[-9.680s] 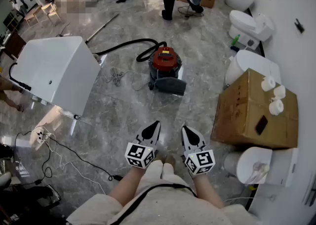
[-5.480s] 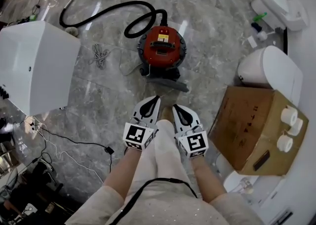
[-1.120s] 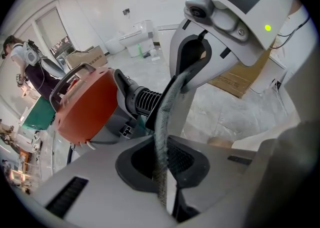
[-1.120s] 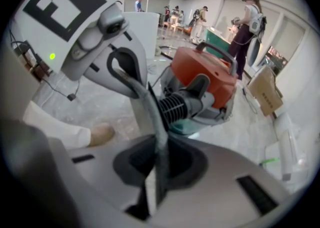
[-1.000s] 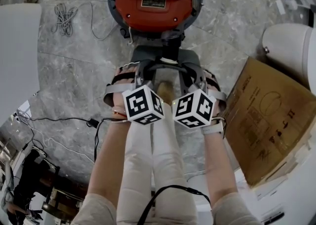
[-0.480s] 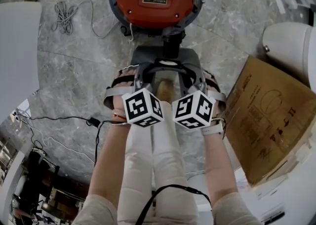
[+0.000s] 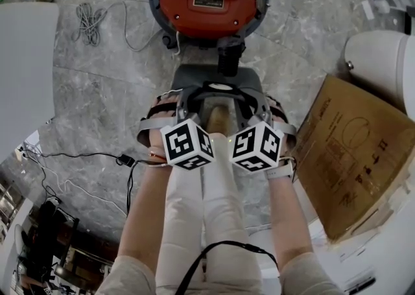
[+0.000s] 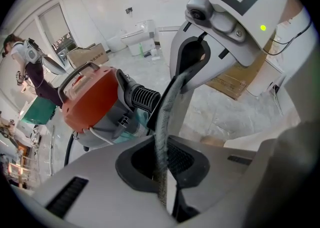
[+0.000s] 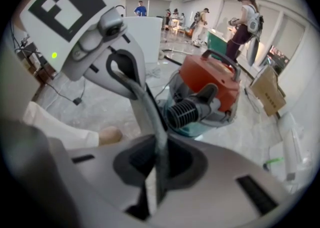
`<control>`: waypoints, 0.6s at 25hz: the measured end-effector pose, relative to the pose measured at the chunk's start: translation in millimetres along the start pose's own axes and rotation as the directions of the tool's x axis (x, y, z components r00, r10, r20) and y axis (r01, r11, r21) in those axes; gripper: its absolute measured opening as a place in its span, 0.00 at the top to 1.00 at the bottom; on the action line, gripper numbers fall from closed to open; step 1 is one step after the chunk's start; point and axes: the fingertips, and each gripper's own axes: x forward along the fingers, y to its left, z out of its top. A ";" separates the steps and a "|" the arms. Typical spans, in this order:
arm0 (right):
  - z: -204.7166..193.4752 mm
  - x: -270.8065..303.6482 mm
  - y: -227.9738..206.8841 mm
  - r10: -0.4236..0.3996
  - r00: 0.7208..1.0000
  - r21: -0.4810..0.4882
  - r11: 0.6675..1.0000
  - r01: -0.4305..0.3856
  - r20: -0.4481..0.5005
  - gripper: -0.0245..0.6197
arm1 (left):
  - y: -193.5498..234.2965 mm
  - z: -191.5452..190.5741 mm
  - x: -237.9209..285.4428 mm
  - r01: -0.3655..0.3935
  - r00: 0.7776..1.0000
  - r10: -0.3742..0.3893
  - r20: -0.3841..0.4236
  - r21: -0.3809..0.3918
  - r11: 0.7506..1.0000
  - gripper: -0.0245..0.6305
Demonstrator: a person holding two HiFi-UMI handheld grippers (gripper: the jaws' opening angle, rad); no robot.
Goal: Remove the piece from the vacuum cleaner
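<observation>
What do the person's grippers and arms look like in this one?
Both the left gripper and right gripper have pale grey shells with dark inner linings. Each carries a white cube printed with black square markers and a small green light. Grey straps bind them to the hands. The arms are bare below short, light sleeves; a white band circles the right wrist.

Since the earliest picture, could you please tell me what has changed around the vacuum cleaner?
The person walked up to the red vacuum cleaner; the left hand-held gripper and right hand-held gripper, empty before, each clamped onto the grey nozzle piece. Over the last second both grips held and the piece barely moved.
</observation>
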 end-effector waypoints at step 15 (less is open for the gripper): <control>15.4 -50.7 10.2 0.020 0.999 0.029 0.999 -0.021 0.032 0.90 | -6.6 11.5 -52.4 0.002 1.000 -0.002 0.013 -0.021 1.000 0.91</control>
